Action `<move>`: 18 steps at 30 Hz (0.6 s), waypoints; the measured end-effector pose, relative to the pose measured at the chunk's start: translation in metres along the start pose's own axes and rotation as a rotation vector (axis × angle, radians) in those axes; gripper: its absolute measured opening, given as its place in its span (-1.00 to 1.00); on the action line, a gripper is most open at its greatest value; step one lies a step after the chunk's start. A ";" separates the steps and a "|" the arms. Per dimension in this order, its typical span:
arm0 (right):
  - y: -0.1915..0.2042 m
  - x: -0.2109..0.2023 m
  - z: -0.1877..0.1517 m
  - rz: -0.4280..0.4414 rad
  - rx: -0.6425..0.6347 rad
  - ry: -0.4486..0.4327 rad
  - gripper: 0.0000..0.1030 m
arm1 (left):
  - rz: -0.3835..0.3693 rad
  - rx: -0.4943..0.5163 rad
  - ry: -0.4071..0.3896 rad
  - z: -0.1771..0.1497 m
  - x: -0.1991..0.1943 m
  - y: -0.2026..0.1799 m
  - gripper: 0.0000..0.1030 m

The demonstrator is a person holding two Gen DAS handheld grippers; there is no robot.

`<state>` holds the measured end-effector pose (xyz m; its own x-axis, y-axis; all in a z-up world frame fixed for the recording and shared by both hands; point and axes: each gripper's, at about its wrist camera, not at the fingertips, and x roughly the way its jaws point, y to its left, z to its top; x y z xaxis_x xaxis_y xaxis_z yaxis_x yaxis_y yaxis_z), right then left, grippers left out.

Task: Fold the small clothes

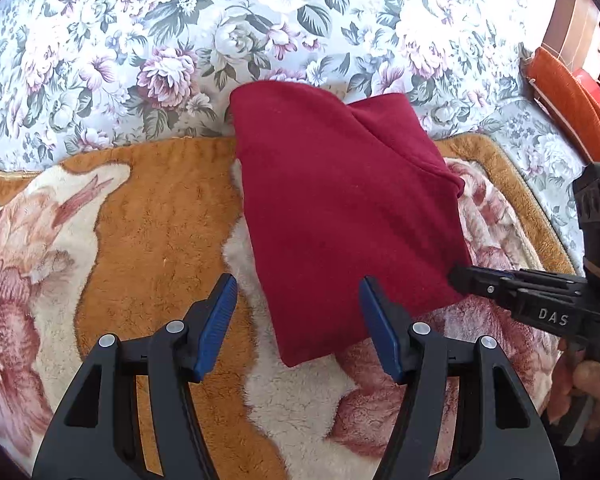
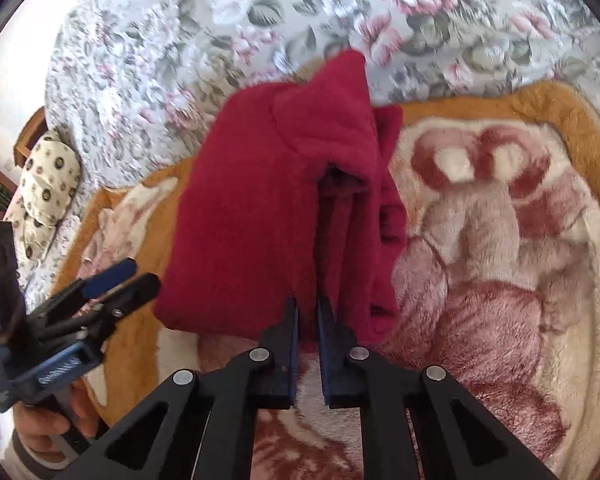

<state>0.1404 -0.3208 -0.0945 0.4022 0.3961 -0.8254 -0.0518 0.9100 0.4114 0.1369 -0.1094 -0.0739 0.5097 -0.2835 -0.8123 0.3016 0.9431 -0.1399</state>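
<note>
A dark red fleece garment (image 1: 340,208) lies partly folded on a plush orange and cream blanket (image 1: 148,216). My left gripper (image 1: 298,296) is open and empty, its blue pads just short of the garment's near edge. My right gripper (image 2: 308,308) is shut on the red garment (image 2: 260,208), pinching its near right edge and lifting a fold. In the left wrist view the right gripper (image 1: 460,276) shows at the garment's right corner. In the right wrist view the left gripper (image 2: 120,276) shows open at the left.
A floral bedspread (image 1: 180,40) lies beyond the blanket. An orange cushion (image 1: 568,100) sits at the far right. A cream patterned pillow (image 2: 48,184) lies at the left in the right wrist view.
</note>
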 end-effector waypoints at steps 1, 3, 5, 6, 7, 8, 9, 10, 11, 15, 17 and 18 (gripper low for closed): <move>-0.001 -0.001 0.000 0.007 -0.001 -0.004 -0.84 | 0.000 0.001 -0.003 0.001 -0.001 0.000 0.22; 0.001 -0.012 0.003 0.031 -0.007 -0.024 -0.83 | 0.003 0.000 -0.014 0.003 -0.002 0.000 0.22; 0.003 -0.032 0.009 0.028 0.008 -0.083 -0.73 | 0.008 -0.004 -0.020 0.008 -0.003 0.001 0.22; 0.003 -0.043 0.014 0.040 0.025 -0.123 -0.62 | 0.010 -0.007 -0.023 0.011 -0.002 0.001 0.22; 0.005 -0.052 0.019 0.060 0.031 -0.158 -0.42 | 0.013 -0.012 -0.027 0.014 -0.002 0.002 0.22; 0.008 -0.058 0.024 0.072 0.029 -0.188 -0.29 | 0.016 -0.019 -0.031 0.018 -0.001 0.002 0.22; 0.010 -0.061 0.030 0.067 0.023 -0.212 -0.08 | 0.018 -0.024 -0.034 0.021 0.000 0.002 0.22; 0.014 -0.062 0.037 0.045 0.016 -0.225 -0.06 | 0.018 -0.031 -0.037 0.025 0.002 0.003 0.23; 0.018 -0.059 0.045 0.024 0.009 -0.224 -0.06 | 0.019 -0.035 -0.037 0.028 0.003 0.004 0.23; 0.025 -0.036 0.070 -0.036 -0.005 -0.190 -0.06 | 0.015 -0.047 -0.025 0.038 0.016 0.005 0.23; 0.022 -0.022 0.077 -0.069 -0.009 -0.173 -0.06 | -0.003 -0.061 -0.019 0.042 0.023 0.008 0.23; 0.020 -0.017 0.079 -0.087 -0.007 -0.170 -0.06 | -0.007 -0.066 -0.018 0.043 0.026 0.009 0.23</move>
<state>0.2052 -0.3189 -0.0417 0.5537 0.2904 -0.7804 -0.0162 0.9408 0.3386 0.1871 -0.1152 -0.0719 0.5225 -0.2923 -0.8010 0.2519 0.9504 -0.1825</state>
